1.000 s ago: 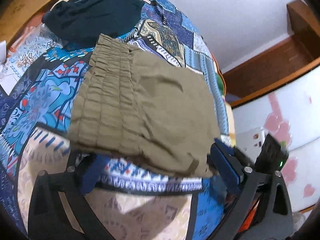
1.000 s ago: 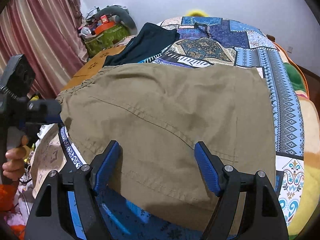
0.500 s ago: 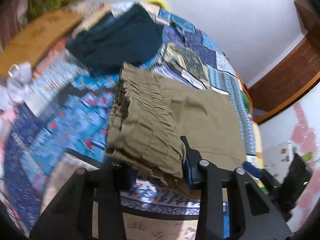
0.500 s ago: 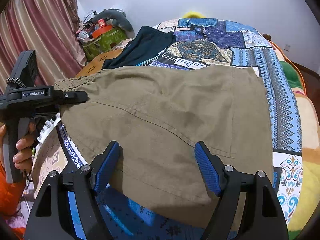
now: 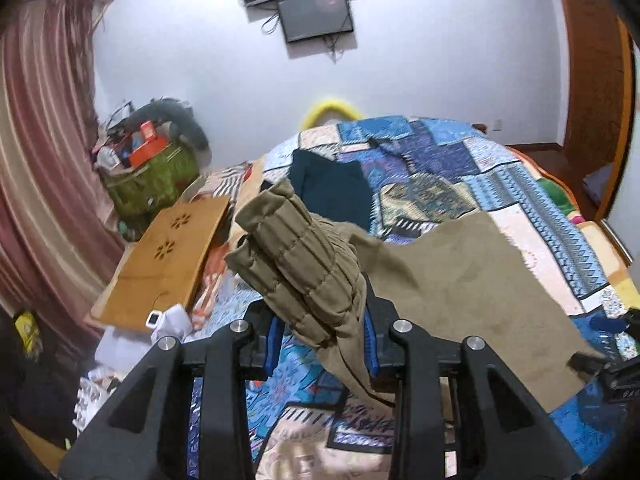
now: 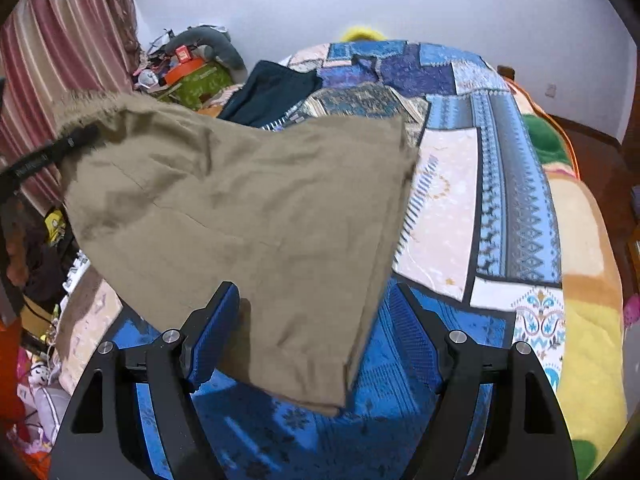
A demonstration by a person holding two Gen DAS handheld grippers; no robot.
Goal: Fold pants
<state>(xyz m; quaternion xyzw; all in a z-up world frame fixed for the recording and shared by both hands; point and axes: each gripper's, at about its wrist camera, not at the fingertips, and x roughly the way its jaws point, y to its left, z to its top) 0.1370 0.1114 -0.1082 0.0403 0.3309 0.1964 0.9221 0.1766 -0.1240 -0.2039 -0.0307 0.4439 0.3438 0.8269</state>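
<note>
The left gripper [image 5: 322,340], wide apart one second ago, has now closed on the elastic waistband of the khaki pants [image 5: 460,300] and lifted it off the bed [image 5: 540,216]. I judge the fold is starting. Far to its left, the green basket [image 5: 148,184] holds an orange box and clutter. The right gripper [image 6: 316,332] has open jaws; the hem of the pants hangs between them, and whether it touches them is unclear.
</note>
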